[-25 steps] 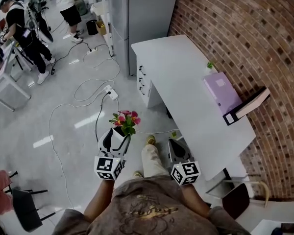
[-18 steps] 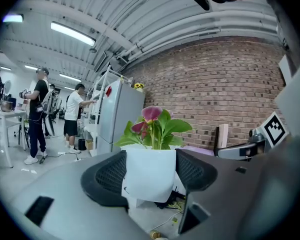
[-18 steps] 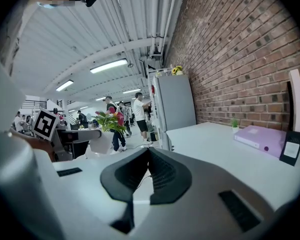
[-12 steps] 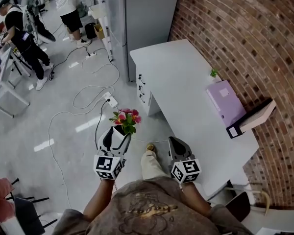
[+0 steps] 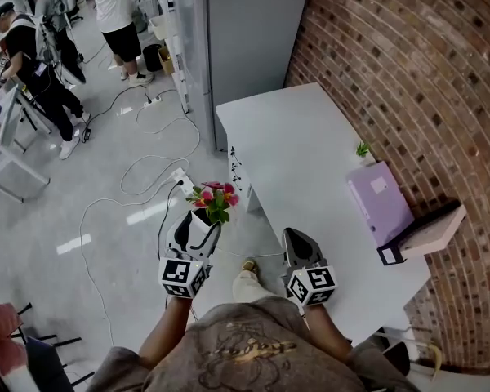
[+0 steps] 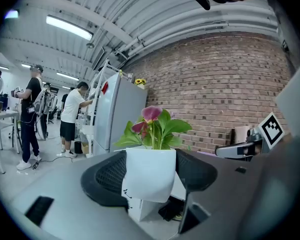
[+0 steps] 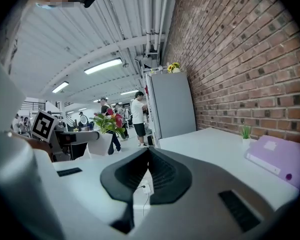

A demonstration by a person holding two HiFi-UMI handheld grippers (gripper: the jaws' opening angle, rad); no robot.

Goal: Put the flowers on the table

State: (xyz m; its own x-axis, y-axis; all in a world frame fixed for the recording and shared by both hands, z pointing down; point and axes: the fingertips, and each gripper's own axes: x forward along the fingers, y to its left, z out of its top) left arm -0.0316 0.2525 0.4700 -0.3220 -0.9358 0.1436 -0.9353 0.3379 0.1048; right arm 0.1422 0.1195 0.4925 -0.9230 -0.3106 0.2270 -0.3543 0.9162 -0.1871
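My left gripper (image 5: 198, 229) is shut on a small white pot of pink flowers with green leaves (image 5: 214, 199). In the left gripper view the white flower pot (image 6: 150, 176) sits squeezed between the two dark jaws, blooms upright. It hangs over the floor, just left of the white table (image 5: 310, 162). My right gripper (image 5: 298, 247) is shut and empty, its jaws touching (image 7: 148, 171), held over the table's near left edge.
On the table's right side lie a purple box (image 5: 378, 198), a tan book (image 5: 429, 231) and a tiny green plant (image 5: 362, 149). A grey fridge (image 5: 245, 31) stands beyond the table, a brick wall on the right. Cables and a power strip (image 5: 182, 178) cross the floor; people stand far left.
The view has shifted so the table sits closer under my right gripper. Both grippers hold the same pose, and the flower pot stays gripped in the left one.
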